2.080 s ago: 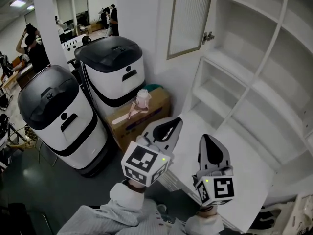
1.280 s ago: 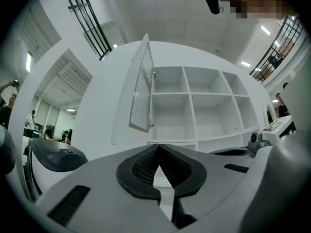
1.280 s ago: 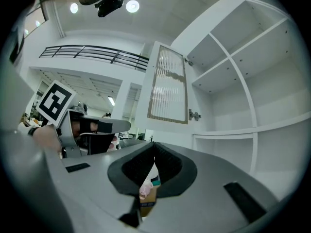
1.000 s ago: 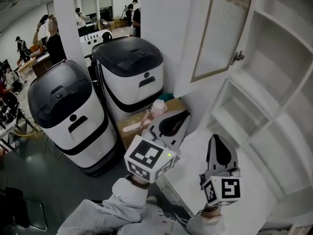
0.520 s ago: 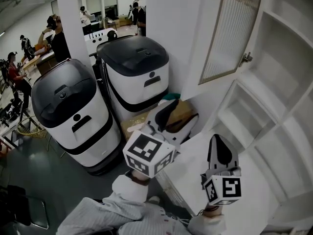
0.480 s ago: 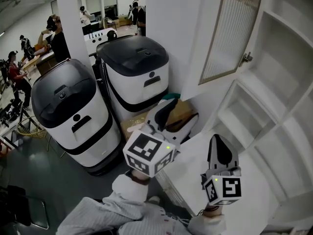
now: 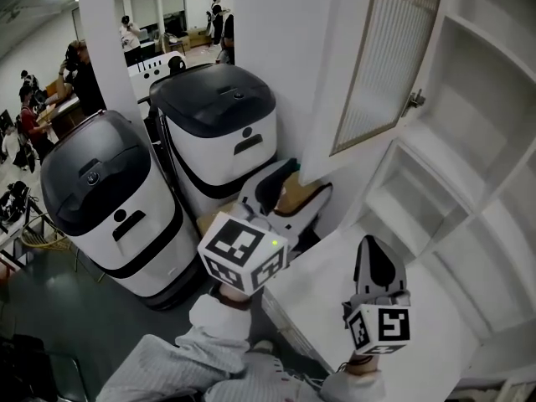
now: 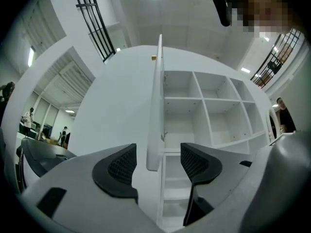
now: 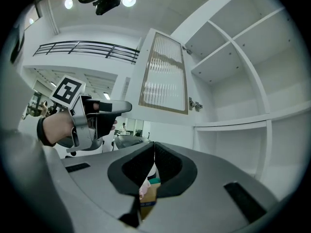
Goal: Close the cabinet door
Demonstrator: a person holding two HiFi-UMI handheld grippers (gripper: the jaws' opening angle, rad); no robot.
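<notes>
1. Glass with thin ribs filled the middle of the cabinet door, which stood swung wide open from the cabinet.
2. A small metal latch sat on the side of the door next to the shelves.
3. The shelves inside the cabinet were white and bare.
4. The left hand-held gripper was held just under the bottom corner of the cabinet door.
5. Its jaws were spread far apart and were opening.
6. In the left gripper view, the thin edge of the door showed in the gap between the two pads, but the pads did not press on it.
7. The right hand-held gripper was held over the white bench at the bottom of the cabinet, well apart from the door.
8. Its jaws were pressed together with nothing between them.
9. A brown cardboard box sat on the floor behind the left hand-held gripper.
10. Two big white machines with black tops stood side by side beside the box.
11. Some people stood far back in the room.
</notes>
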